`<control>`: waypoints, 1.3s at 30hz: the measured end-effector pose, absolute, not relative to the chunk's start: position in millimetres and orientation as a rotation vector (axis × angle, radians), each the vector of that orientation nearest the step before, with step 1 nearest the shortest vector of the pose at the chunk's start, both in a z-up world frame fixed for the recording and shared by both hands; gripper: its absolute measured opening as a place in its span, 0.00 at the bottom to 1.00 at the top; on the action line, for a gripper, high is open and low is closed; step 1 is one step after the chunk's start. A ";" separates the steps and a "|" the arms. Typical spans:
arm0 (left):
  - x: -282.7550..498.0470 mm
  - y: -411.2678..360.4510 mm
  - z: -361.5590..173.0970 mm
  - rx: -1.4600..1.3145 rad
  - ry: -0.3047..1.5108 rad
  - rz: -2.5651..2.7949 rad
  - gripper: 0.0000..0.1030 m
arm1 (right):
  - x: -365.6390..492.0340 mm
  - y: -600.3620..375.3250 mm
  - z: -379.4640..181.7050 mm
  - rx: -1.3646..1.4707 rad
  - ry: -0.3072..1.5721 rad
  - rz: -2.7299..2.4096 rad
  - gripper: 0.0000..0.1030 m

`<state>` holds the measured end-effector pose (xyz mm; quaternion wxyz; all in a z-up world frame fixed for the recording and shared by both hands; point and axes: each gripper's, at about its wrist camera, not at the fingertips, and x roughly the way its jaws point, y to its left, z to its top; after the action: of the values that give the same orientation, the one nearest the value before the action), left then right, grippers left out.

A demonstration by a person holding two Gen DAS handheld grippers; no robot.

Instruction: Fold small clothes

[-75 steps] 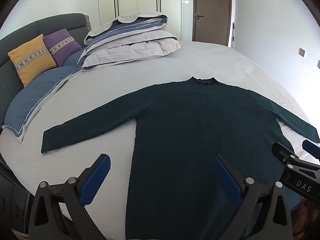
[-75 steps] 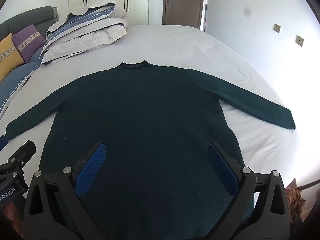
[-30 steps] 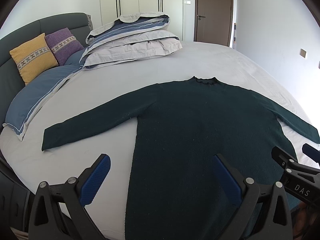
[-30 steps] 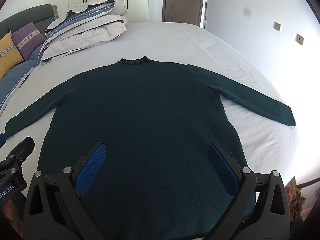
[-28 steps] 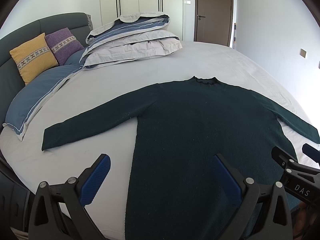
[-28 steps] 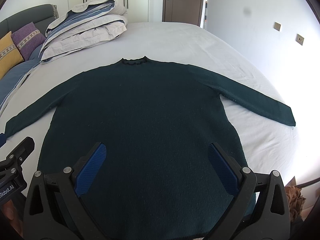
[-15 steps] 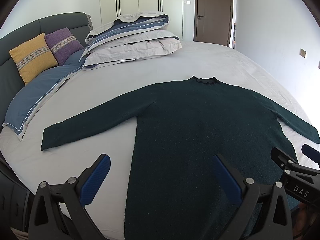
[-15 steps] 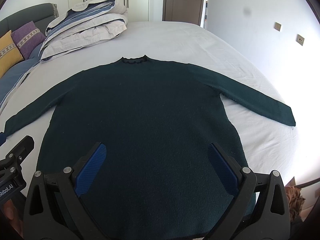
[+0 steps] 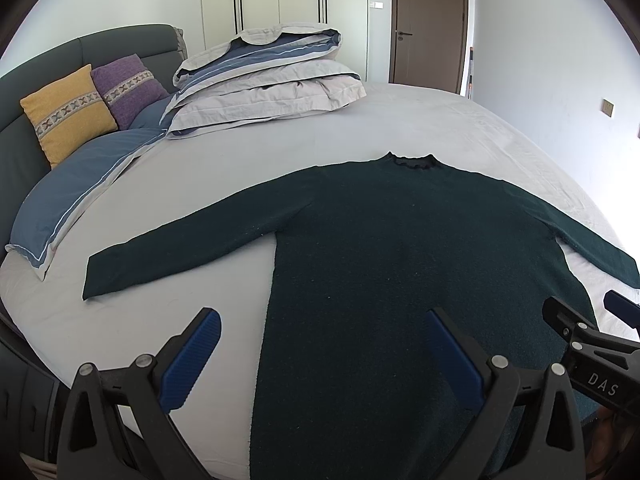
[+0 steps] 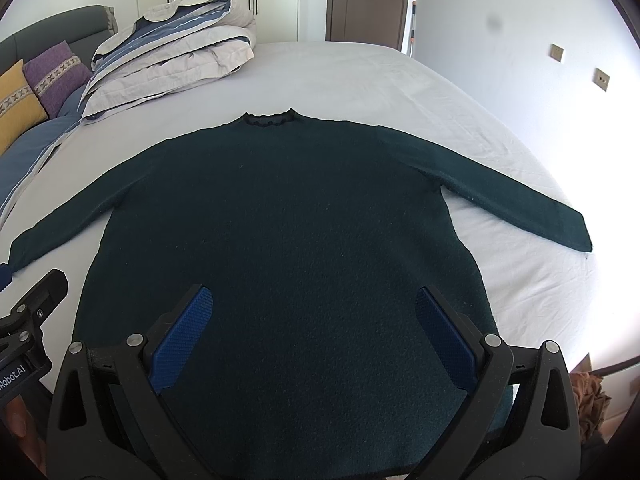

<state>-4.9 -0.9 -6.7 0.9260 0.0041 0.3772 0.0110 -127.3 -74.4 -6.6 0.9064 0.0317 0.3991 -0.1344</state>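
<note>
One dark green sweater (image 10: pixel 288 216) lies flat on the bed (image 10: pixel 360 76), front down or up (hard to say), with both sleeves stretched out sideways. Both grippers hang over its bottom part. The left gripper (image 9: pixel 324 356) and right gripper (image 10: pixel 312 332) have their jaws spread wide, holding nothing.

Bare sheet (image 10: pixel 360 76) beyond the sweater (image 10: pixel 288 220); folded duvet (image 10: pixel 172 48) far-left.
</note>
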 end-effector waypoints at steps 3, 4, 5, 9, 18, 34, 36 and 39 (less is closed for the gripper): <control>-4.7 0.3 -5.9 0.008 0.773 0.022 1.00 | -127.8 -73.9 -7.1 0.066 0.825 -0.277 1.00; -4.8 0.5 -6.8 0.007 0.773 0.023 1.00 | -128.0 -73.5 -7.3 0.067 0.826 -0.277 1.00; -4.9 1.0 -7.3 0.006 0.773 0.023 1.00 | -128.3 -72.9 -7.6 0.066 0.826 -0.277 1.00; -4.7 3.4 -7.4 0.003 0.774 0.023 1.00 | -127.5 -73.2 -8.4 0.067 0.827 -0.277 1.00; -5.6 7.5 -7.7 -0.001 0.775 0.026 1.00 | -127.5 -71.2 -10.4 0.069 0.839 -0.279 1.00; 1.3 3.0 -16.5 -0.006 0.796 0.024 1.00 | -118.8 -98.0 -18.5 0.125 0.854 -0.274 1.00; 3.4 2.3 -18.3 -0.019 0.804 0.009 1.00 | -119.1 -119.0 -16.0 0.164 0.827 -0.266 1.00; 9.9 1.7 -21.3 -0.062 0.811 -0.025 1.00 | -124.9 -178.6 -11.2 0.310 0.760 -0.281 1.00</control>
<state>9.9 1.7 -21.3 0.9184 -0.0303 0.3943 -0.0122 -124.9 -178.6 -11.2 0.9074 0.1501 0.3684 -0.1360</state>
